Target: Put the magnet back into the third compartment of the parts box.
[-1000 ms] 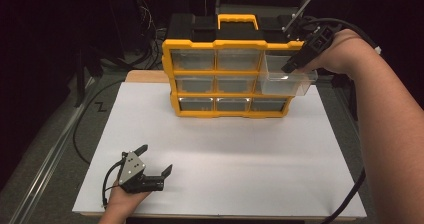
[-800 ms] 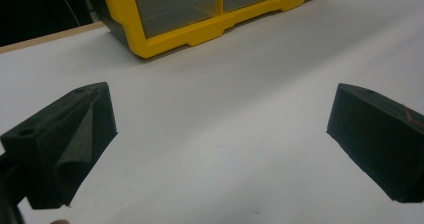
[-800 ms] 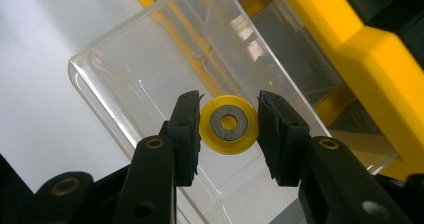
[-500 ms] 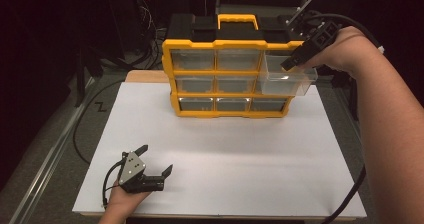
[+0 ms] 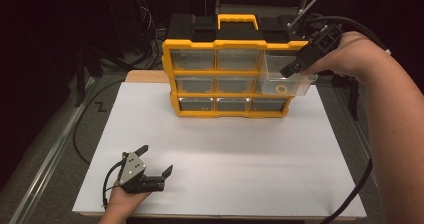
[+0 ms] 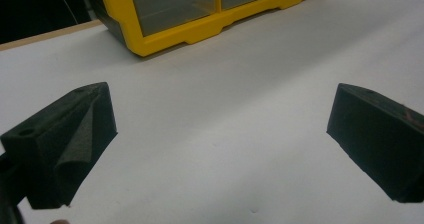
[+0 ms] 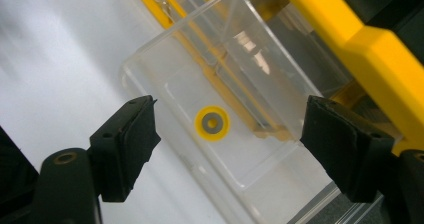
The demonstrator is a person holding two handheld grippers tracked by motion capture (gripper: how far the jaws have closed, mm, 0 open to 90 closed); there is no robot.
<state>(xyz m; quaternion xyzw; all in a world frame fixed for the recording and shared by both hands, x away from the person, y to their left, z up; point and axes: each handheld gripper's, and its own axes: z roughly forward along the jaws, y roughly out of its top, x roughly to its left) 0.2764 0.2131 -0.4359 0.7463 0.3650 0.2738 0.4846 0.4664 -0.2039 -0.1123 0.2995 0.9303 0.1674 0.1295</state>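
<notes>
Two grippers: we see both with jaws spread wide and nothing held between them.
Table surface: we see a white board (image 5: 225,149) bearing everything, with the left gripper at its near left corner.
Organizer: we see a yellow drawer cabinet (image 5: 230,79) with a black top standing upright at the far side of the board; it has three rows of three clear drawers, and we cannot tell what the shut ones hold.
Open drawer: we see the clear drawer (image 5: 287,81) at the right of the cabinet pulled out toward us, its front past the yellow frame; from the high view it looks to belong to the top row.
Right gripper: we see the right gripper (image 5: 295,69) hanging over the pulled-out drawer, jaws apart, one on each side of it in the right gripper view; whether a jaw touches the rim we cannot tell.
Left gripper: we see the left gripper (image 5: 155,161) low over the bare board, well apart from the cabinet, jaws wide.
Drawer contents: we see one small yellow ring (image 7: 212,123) with a grey centre lying flat on the drawer floor, between the right gripper's jaws.
</notes>
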